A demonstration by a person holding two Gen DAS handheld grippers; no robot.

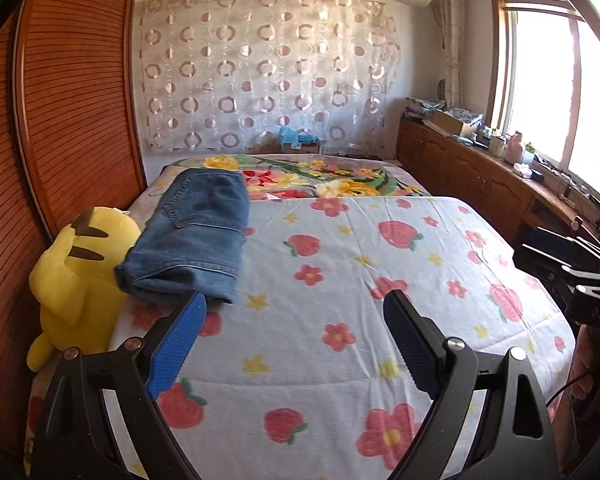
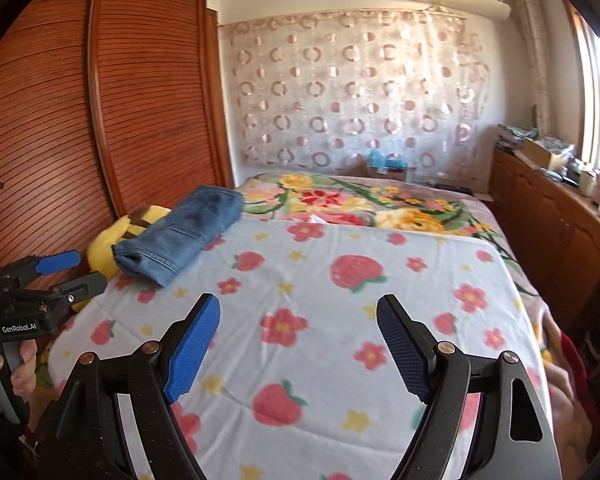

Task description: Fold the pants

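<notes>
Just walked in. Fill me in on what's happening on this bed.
A person holds a two-finger gripper in each hand above the strawberry-print blanket. The jeans already lie folded in a compact stack at the bed's left edge, against a yellow Pikachu plush. Left gripper and right gripper are both open and hold nothing, hovering apart from the jeans.

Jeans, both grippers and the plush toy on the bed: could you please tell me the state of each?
Jeans: folded into a compact stack, lying at the left edge of the strawberry blanket, held by nothing.
Left gripper: open, empty, above the blanket.
Right gripper: open, empty, above the blanket.
Yellow plush toy: beside the jeans, touching them.
</notes>
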